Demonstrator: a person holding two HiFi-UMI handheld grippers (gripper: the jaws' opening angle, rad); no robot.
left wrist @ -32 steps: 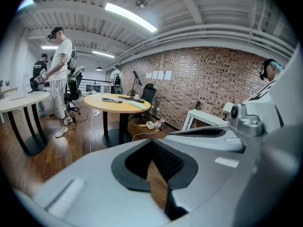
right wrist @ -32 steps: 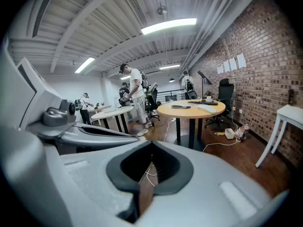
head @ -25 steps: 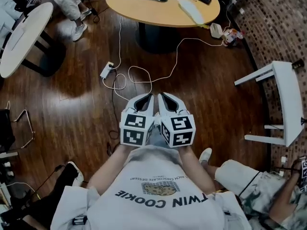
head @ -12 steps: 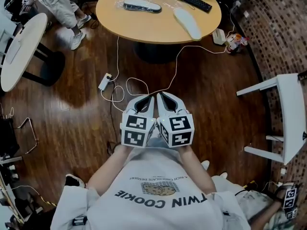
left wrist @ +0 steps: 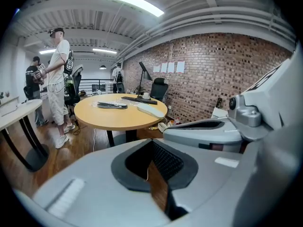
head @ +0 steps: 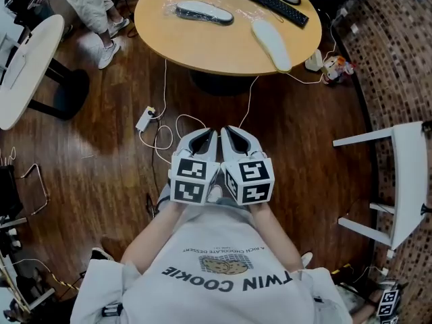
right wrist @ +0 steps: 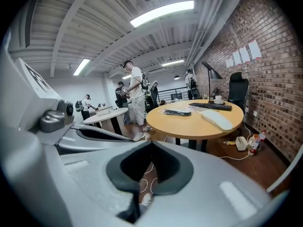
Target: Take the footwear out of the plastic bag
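Clear plastic is wrapping the dark footwear (head: 204, 11), a flat sole-shaped piece, and this plastic bag (head: 177, 7) is lying on the far left part of the round wooden table (head: 216, 49). To its right, well apart from it and nearer the table's right edge, a pale sole-shaped piece (head: 271, 42) is lying bare on the wood. A black keyboard (head: 267, 3) is sitting farther back, beyond both pieces. Below the table's near edge, a white cable (head: 177, 121) is looping across the dark wooden floor (head: 101, 160) beside a white power strip (head: 145, 118). Near the person's chest, well short of the table, the left gripper (head: 210, 137) and the right gripper (head: 228, 135) are hanging side by side, their marker cubes just beside each other, both pointing toward the table and somewhat downward. Each gripper's own view is showing its jaws closed tip to tip with nothing between them; only floor and cable are showing through the gap behind the pads. Neither gripper is touching the bag or either piece of footwear. A white table (head: 27, 59) is standing at the far left, with a person's legs (head: 91, 5) beside it, and a white piece of furniture (head: 405, 167) is standing at the right by the brick wall (head: 391, 39).
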